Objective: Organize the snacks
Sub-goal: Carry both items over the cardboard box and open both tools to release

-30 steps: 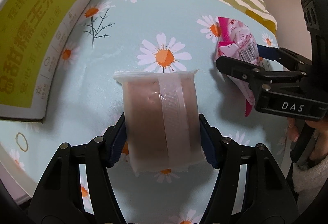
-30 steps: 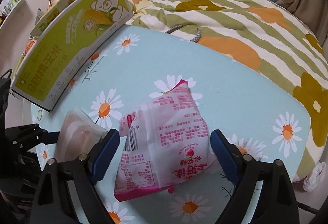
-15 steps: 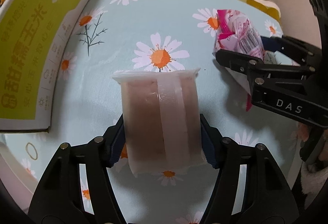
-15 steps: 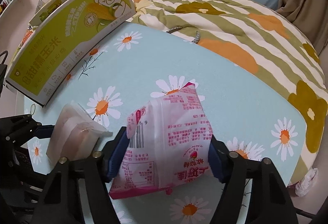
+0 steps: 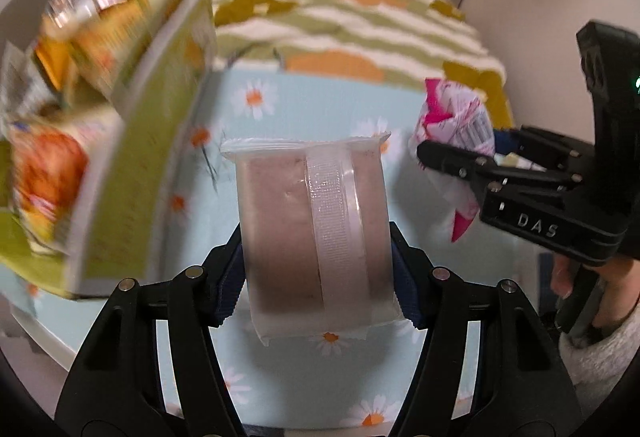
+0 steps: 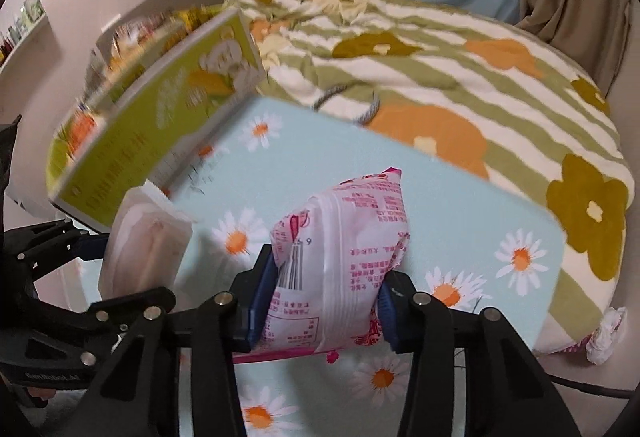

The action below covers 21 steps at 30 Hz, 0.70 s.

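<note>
Since both packets have risen off the pale-blue daisy-print tablecloth (image 6: 460, 197), transfer has begun. At 10 o'clock, the green cardboard snack box (image 6: 160, 125) now shows its contents (likely destination). The left gripper (image 5: 316, 253) clamps the translucent brown-filled packet (image 5: 312, 233); the right gripper (image 6: 324, 307) has closed on the pink-printed white pouch (image 6: 344, 253).

Green snack box (image 5: 156, 173) blocks the left; daisy tabletop (image 5: 320, 105) ahead lies open.

Brown clear-wrapped snack (image 5: 312, 233) upright, pink packet (image 6: 340, 269) squeezed, tilted
</note>
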### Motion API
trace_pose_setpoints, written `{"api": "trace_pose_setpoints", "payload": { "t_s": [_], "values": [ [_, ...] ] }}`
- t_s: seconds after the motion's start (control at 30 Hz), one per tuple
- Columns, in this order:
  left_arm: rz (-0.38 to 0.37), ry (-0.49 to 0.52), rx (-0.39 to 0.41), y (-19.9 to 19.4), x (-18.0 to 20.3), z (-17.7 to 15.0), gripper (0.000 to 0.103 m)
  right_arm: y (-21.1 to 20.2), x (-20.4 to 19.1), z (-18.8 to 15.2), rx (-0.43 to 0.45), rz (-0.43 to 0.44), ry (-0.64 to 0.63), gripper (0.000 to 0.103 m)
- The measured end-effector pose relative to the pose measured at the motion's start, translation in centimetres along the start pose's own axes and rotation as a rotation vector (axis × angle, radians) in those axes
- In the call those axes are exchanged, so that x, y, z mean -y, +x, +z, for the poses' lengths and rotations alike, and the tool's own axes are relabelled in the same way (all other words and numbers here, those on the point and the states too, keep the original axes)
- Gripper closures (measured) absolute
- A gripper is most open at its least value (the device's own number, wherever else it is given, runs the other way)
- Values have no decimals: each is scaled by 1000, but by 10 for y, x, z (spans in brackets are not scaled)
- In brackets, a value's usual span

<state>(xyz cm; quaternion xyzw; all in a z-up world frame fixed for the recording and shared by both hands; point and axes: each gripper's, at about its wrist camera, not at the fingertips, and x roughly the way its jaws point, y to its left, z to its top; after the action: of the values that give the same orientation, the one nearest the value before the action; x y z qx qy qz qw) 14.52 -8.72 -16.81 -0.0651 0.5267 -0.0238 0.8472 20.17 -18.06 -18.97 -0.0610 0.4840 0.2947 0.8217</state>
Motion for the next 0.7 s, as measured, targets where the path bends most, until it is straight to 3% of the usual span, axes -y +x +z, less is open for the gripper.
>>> {"api": "trace_pose_setpoints", "payload": {
  "t_s": [0.2,0.33,0.5,0.7],
  "values": [
    [-15,26,120,-65,-34,26,41,-49,-45,33,111,2,15,61],
    [7,34,190,-102,-77,43,41,-68,-79,55,177,15,28,61],
    [29,35,222,-132,-142,55,41,-76,-129,84,245,23,25,61],
    [59,33,200,-135,-214,54,41,-56,-182,109,261,51,54,61]
  ]
}}
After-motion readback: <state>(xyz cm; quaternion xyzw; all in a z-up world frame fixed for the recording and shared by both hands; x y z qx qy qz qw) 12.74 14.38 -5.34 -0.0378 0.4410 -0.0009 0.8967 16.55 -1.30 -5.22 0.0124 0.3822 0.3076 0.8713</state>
